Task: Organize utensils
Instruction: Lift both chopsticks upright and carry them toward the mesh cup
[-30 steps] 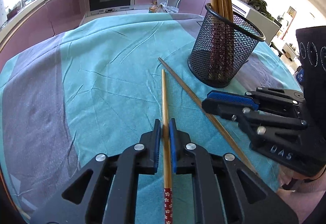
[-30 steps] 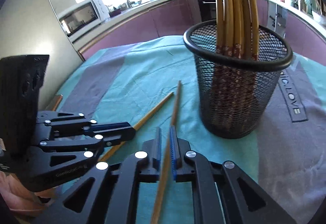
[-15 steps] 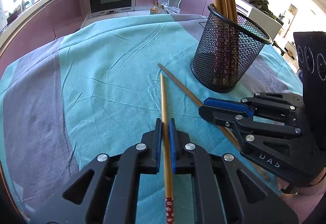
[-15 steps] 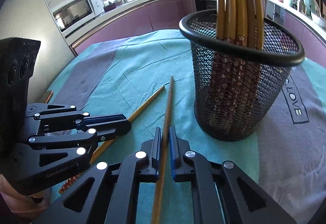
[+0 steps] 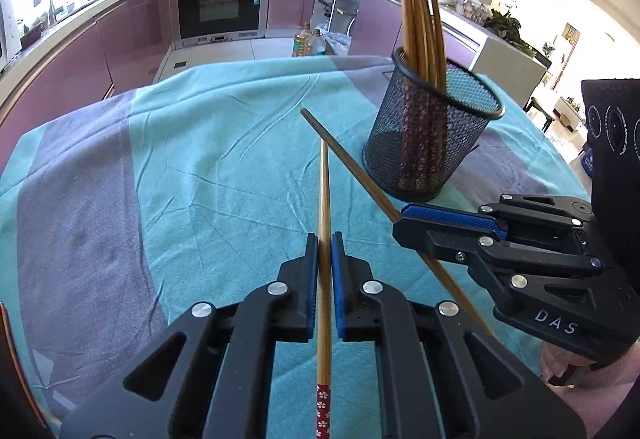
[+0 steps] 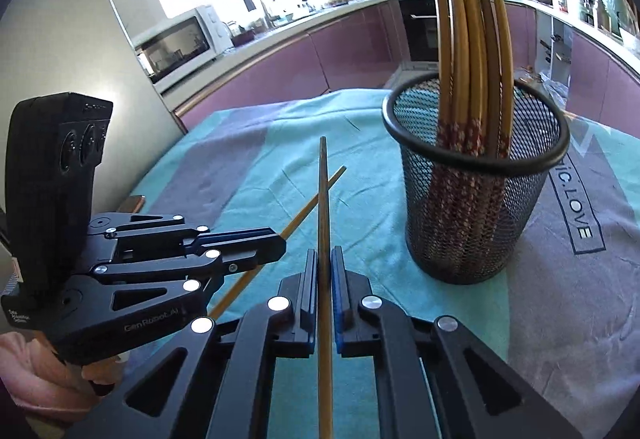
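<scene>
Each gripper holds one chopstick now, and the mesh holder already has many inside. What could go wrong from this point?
1. The left chopstick and the right chopstick cross near their tips, so they may knock each other when lifted.
2. The mesh holder is light and crowded; a badly aimed insertion could hit the standing chopsticks or tip it.
3. The left gripper and right gripper pinch thin sticks, which may swivel.

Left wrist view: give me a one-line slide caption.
Left gripper clamps one chopstick, right gripper another, beside the mesh holder.
</scene>
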Demonstrator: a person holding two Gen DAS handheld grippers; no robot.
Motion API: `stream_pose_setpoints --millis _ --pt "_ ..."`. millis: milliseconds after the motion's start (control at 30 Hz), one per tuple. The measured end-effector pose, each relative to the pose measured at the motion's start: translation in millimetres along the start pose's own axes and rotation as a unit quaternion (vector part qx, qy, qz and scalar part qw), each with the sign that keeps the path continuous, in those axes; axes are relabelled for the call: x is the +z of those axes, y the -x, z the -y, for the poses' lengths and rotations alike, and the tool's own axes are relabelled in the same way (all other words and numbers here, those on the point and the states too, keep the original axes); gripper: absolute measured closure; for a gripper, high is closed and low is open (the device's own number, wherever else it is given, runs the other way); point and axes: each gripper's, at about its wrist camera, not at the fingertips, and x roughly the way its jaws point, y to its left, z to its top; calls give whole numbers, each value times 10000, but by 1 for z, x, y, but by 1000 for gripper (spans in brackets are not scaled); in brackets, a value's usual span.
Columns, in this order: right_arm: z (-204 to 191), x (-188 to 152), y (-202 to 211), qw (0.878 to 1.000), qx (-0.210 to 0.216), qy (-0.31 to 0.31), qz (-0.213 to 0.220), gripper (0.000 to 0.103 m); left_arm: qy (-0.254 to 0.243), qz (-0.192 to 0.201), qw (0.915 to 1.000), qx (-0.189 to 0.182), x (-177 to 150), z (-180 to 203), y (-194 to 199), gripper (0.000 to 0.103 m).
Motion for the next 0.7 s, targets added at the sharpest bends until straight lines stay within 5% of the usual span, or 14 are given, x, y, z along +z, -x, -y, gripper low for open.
stream_pose_setpoints --millis 700 --pt "-4 3 19 9994 318 125 89 95 -82 357 9989 -298 6 8 37 96"
